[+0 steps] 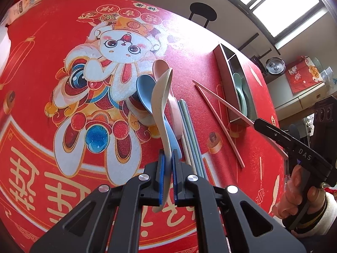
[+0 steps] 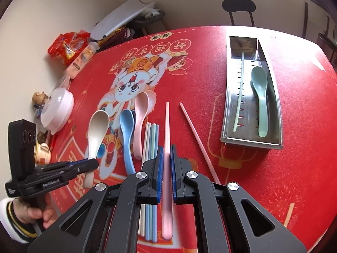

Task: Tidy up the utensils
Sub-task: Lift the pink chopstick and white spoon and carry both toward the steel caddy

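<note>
Both sets of fingers clamp tight: left gripper pinches cream speckled plastic spoon by its handle, right gripper pinches pink plastic chopstick mid-shaft, both off the red printed tablecloth. Steel divided tray sits well apart w/ green spoon inside. Risk: thin stick pivots in grip, misses its compartment.

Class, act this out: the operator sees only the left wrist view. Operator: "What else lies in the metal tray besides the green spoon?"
Observer: A pale green chopstick lies flat in the rectangular steel tray, beside the green plastic spoon and apart from it.
Operator: Does the right claw grip its chopstick at the very end?
Observer: No. The right claw is shut on the pink chopstick partway along; the thick end pokes out behind the pads.
</note>
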`<action>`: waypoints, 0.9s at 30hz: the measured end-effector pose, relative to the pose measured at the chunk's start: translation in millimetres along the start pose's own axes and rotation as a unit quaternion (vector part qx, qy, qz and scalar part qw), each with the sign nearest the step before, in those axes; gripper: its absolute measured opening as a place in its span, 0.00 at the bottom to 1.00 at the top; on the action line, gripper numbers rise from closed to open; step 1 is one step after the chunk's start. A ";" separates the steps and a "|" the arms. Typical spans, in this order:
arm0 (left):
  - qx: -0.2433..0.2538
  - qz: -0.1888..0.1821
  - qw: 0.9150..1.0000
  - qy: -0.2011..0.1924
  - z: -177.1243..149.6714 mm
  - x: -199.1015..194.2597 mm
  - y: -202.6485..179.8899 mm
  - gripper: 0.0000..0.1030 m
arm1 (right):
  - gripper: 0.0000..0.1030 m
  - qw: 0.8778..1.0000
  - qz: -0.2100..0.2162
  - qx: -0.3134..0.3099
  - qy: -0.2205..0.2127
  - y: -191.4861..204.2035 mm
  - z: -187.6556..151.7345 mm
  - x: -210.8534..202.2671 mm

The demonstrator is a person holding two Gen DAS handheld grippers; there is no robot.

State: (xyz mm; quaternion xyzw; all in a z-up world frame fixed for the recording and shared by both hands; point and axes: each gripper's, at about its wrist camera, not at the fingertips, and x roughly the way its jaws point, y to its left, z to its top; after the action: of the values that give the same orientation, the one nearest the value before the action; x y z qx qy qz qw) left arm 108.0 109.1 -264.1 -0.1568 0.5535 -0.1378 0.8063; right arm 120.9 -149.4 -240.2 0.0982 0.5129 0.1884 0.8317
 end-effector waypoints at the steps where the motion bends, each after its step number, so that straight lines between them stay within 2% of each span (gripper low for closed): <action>1: 0.000 -0.001 1.000 -0.001 0.5 -0.3 -0.8 0.06 | 0.06 1.000 -0.001 0.000 -0.003 0.1 1.0 -1.8; 9: 0.012 -0.010 1.000 -0.005 11.9 -0.7 -11.6 0.06 | 0.06 1.000 -0.004 0.008 -0.026 -4.4 8.7 -16.1; 16: 0.041 -0.027 0.999 -0.008 35.2 4.9 -40.7 0.06 | 0.06 0.998 -0.016 0.022 -0.057 -17.7 21.0 -35.3; 27: 0.083 -0.076 0.994 0.000 97.2 43.4 -111.2 0.06 | 0.06 0.990 -0.082 0.054 -0.098 -70.7 51.9 -56.8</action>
State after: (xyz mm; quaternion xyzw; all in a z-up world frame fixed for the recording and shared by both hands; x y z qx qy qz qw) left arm 208.7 0.2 -223.1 -0.1310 0.5267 -0.2442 0.8036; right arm 159.2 -235.6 -195.4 0.1182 0.4447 0.0812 0.8841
